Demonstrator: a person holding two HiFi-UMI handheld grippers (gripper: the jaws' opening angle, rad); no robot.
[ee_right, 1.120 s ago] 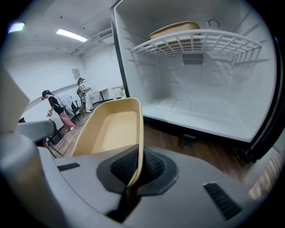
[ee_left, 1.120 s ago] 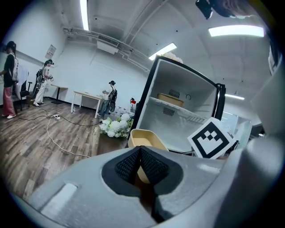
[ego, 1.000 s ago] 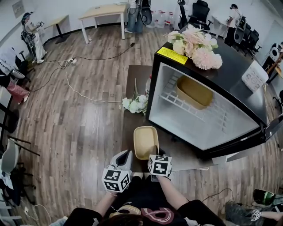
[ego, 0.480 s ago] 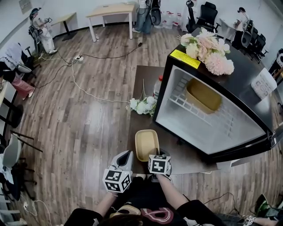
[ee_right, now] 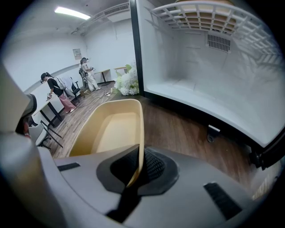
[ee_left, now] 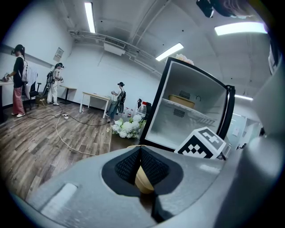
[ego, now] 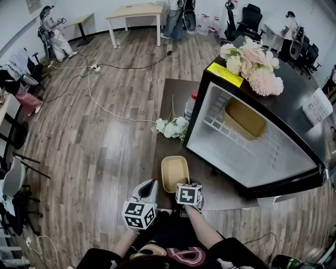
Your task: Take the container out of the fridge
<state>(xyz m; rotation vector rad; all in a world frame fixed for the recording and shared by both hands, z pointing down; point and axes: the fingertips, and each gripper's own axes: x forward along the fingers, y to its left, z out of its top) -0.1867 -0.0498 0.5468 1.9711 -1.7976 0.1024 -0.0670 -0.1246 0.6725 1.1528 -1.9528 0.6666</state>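
A tan container (ego: pixel 174 173) lies on the dark table (ego: pixel 161 149) in front of the open fridge (ego: pixel 262 157). My right gripper (ego: pixel 185 186) is shut on its near rim; in the right gripper view the rim (ee_right: pixel 139 129) runs between the pads of my right gripper (ee_right: pixel 137 156). My left gripper (ego: pixel 151 183) stands just left of the container with its jaws shut and nothing gripped. The left gripper view shows the container (ee_left: pixel 143 182) behind my left gripper (ee_left: pixel 140 150). A second tan container (ego: pixel 244 120) sits on the fridge's wire shelf (ee_left: pixel 181 100).
Pink and white flowers (ego: pixel 252 63) lie on top of the fridge. White flowers (ego: pixel 172 127) and a red-capped bottle (ego: pixel 191 105) stand on the table beside it. Cables (ego: pixel 105 110) cross the wooden floor. People and desks (ego: pixel 134 13) are far off.
The head view has shifted a little, so the fridge sits further right. Both grippers and the container on the table have stayed where they were.
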